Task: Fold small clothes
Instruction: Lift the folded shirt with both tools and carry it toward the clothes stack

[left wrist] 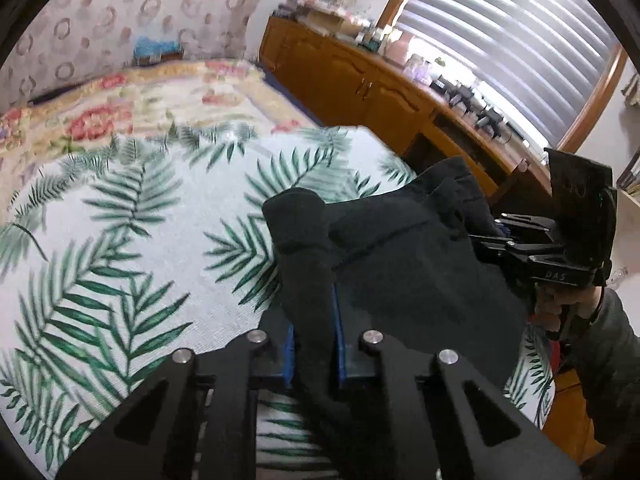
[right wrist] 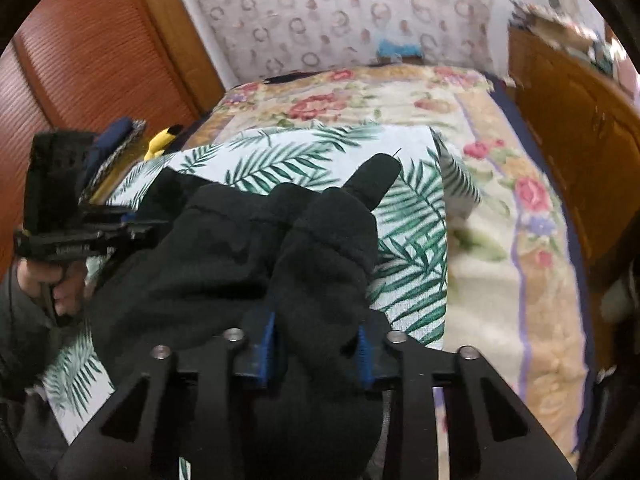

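Fabric of a black fleece garment [left wrist: 404, 248] fills both wrist views, held above the palm-leaf cloth [left wrist: 120, 240] on the bed, with the left gripper [left wrist: 314, 344] pinching a narrow fold and the right gripper [right wrist: 316, 344] clamped on a thicker bunch. Only the left view shows the cluttered wooden sideboard [left wrist: 360, 76] and window blinds [left wrist: 516, 36]; only the right shows the slatted wooden door [right wrist: 88, 52]. The garment's shape is hard to make out, its lower part hidden behind the fingers.

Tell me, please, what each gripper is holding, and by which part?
Both hold the black garment: left gripper on a narrow bunched edge, right gripper on a thicker fold.
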`<state>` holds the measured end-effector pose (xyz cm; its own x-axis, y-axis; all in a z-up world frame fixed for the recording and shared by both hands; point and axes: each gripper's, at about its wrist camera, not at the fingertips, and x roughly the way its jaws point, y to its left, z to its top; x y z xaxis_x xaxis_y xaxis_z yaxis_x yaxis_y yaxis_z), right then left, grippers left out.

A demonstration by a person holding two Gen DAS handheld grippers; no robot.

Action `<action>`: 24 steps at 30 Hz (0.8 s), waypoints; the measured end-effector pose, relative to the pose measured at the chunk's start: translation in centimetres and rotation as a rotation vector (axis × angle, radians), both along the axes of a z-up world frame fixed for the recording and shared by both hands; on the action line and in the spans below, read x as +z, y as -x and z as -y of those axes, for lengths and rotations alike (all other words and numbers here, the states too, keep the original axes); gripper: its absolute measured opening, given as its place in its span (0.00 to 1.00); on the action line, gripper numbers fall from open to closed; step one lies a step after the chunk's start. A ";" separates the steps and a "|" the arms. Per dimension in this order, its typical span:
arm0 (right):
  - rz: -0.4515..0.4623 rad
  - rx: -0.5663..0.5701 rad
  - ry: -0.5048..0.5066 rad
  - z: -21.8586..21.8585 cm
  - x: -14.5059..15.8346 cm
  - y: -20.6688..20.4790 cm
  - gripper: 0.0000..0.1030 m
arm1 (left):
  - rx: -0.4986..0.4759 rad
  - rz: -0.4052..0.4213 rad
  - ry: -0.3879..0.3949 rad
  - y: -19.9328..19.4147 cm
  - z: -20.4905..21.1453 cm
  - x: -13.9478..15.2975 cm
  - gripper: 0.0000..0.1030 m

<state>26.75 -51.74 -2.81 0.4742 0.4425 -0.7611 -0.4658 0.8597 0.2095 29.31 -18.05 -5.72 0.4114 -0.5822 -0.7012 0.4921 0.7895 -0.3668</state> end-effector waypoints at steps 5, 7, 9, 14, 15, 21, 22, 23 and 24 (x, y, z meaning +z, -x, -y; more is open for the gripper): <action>0.143 0.003 -0.021 -0.4 4.3 2.6 0.24 | 0.018 0.113 0.075 2.9 -2.0 4.5 0.10; 0.192 0.012 -0.030 -1.1 6.1 3.4 0.23 | 0.045 0.166 0.101 4.1 -3.4 6.5 0.10; 0.255 0.030 -0.041 -2.3 8.3 4.1 0.23 | 0.078 0.222 0.116 5.3 -5.4 8.6 0.10; 0.351 0.126 -0.060 -7.4 12.5 3.8 0.23 | 0.183 0.323 0.109 7.9 -11.7 12.2 0.10; 0.363 0.159 -0.066 -9.1 13.3 3.4 0.23 | 0.218 0.342 0.095 8.5 -13.5 12.8 0.10; 0.407 0.351 -0.065 -19.7 15.8 0.9 0.23 | 0.425 0.389 0.034 11.2 -23.0 13.6 0.10; 0.410 0.380 -0.061 -21.5 16.1 0.5 0.23 | 0.456 0.392 0.031 11.6 -24.4 13.6 0.10; 0.415 0.421 -0.055 -24.3 16.5 0.0 0.23 | 0.489 0.394 0.029 12.0 -25.9 13.5 0.10; 0.417 0.442 -0.049 -25.7 16.6 -0.2 0.23 | 0.522 0.394 0.027 12.2 -27.3 13.2 0.10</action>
